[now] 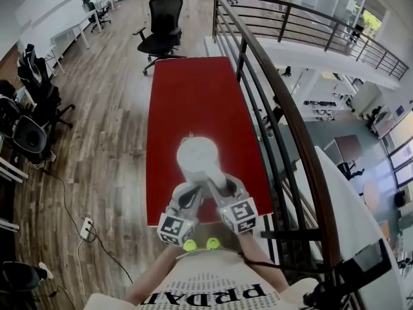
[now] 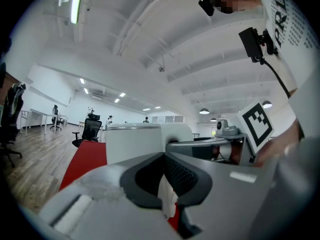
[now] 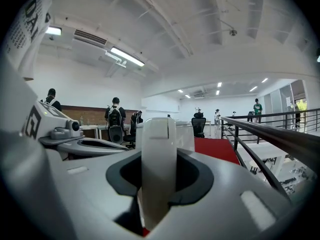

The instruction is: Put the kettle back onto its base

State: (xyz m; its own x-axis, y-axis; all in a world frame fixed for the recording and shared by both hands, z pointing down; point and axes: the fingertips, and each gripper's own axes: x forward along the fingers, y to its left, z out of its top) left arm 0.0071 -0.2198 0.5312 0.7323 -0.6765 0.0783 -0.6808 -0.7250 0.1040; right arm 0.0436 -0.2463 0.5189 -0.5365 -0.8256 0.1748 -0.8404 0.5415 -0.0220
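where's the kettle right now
Head view, lower middle: the kettle is over the near end of the red table, with the left gripper and right gripper at its near side, the right one on the handle.

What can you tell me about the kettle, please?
The kettle is white and plastic-looking, with a round lid and a flat handle pointing toward the person. It is upright over the near end of the red table; whether it rests there is unclear. The right tool clamps the handle; the left tool pinches a white edge of it alongside.
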